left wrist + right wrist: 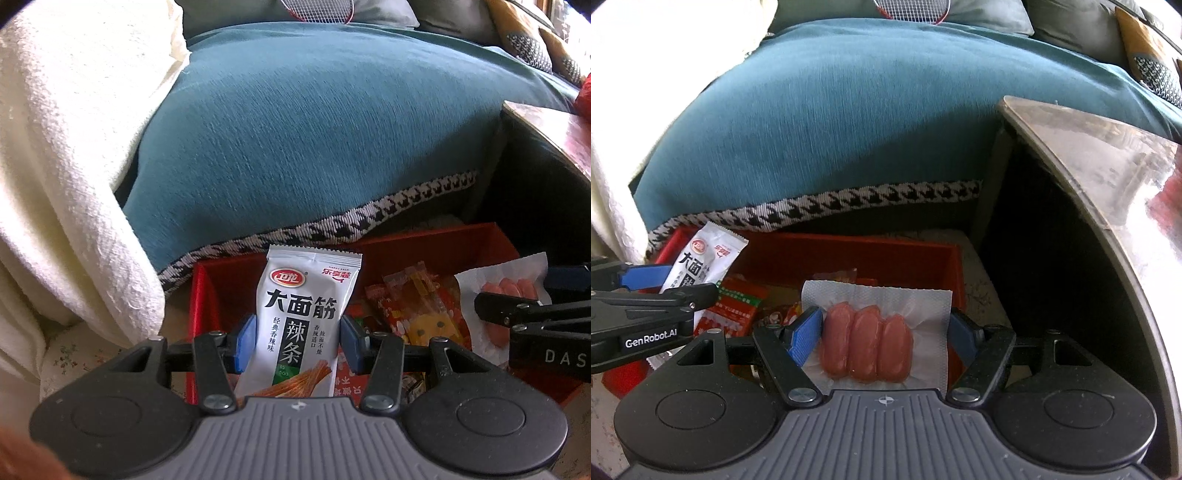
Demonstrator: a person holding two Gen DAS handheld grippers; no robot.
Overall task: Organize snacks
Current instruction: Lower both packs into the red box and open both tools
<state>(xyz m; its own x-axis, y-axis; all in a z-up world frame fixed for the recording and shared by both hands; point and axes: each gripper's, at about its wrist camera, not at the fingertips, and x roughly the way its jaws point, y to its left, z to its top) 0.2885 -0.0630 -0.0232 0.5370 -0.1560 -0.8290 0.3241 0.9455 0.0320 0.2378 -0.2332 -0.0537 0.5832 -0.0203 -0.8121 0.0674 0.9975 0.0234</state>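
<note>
teal sofa (314, 129) behind, cream blanket (66, 166) to its left, table (1108, 155) at right, and a red box (849, 254) on the floor below the sofa edge with loose snack packs (417, 306) inside. above the box, left gripper (298, 341) pinching a white spicy-strip packet (306, 314) upright between blue pads (248, 341). beside it, right gripper (882, 338) clamping a clear sausage pack (866, 339) by its side edges, held over the box's right half.
</note>
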